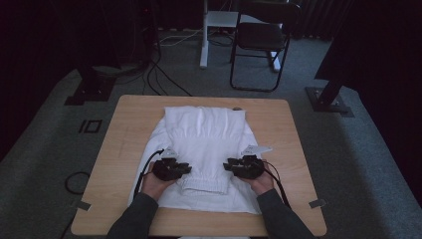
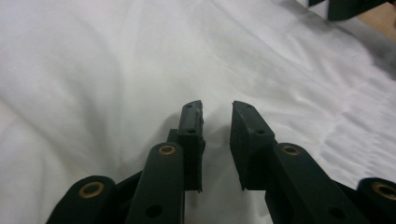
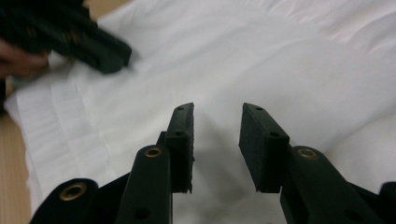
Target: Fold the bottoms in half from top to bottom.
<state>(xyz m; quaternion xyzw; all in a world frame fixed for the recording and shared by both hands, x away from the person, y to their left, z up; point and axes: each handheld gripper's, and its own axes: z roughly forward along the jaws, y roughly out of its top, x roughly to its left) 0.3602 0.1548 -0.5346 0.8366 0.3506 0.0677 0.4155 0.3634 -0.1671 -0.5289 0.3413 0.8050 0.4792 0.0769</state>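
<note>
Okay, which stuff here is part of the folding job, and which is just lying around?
In the job: white garment, left gripper, right gripper, wooden table.

Just around: black folding chair, floor cables, white stand, tape strips.

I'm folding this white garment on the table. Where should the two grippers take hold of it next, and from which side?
Judging by its pose, grip the white garment at its side edges, beside the folded ribbed band near the person. Bring the left gripper in from the left edge and the right gripper from the right, low and level: the cloth lies flat, so only its edges give the open jaws a lip to pinch.
</note>
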